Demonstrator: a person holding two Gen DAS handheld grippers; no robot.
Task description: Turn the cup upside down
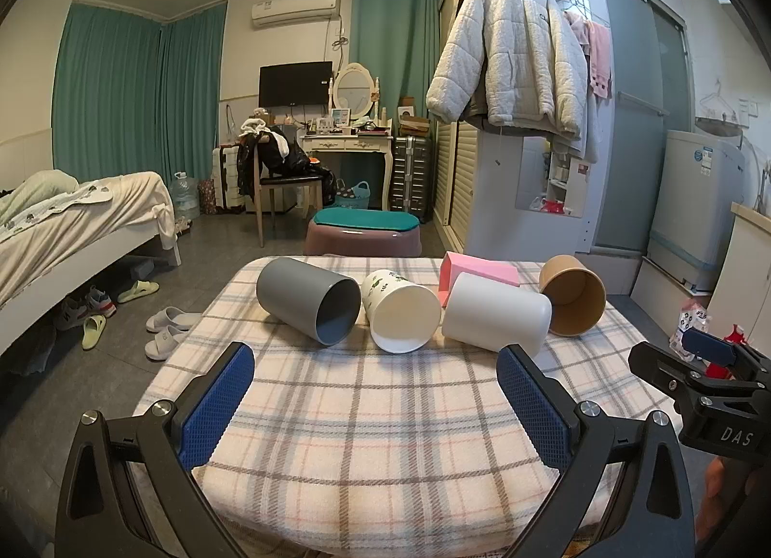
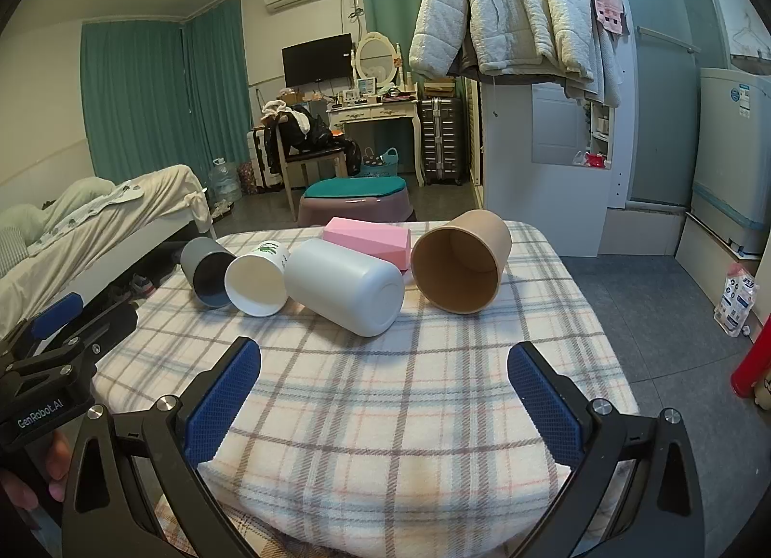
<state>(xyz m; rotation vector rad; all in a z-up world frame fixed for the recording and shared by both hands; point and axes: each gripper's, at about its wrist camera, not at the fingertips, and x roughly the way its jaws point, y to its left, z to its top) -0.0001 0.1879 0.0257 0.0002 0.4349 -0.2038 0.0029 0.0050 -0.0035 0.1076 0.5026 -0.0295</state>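
Observation:
Several cups lie on their sides in a row on the plaid-covered table [image 1: 366,418]. From left to right: a grey cup [image 1: 308,300], a white paper cup with a leaf print [image 1: 400,310], a plain white cup [image 1: 496,312] with its base toward me, and a brown paper cup [image 1: 573,293]. They also show in the right wrist view: grey cup [image 2: 207,271], leaf-print cup [image 2: 258,278], white cup [image 2: 344,285], brown cup [image 2: 460,261]. My left gripper [image 1: 378,358] is open and empty, short of the cups. My right gripper [image 2: 385,358] is open and empty too.
A pink box [image 1: 477,271] lies behind the white cup. A purple stool with a teal cushion [image 1: 364,230] stands beyond the table's far edge. A bed [image 1: 72,225] is at the left, a washing machine [image 1: 694,211] at the right.

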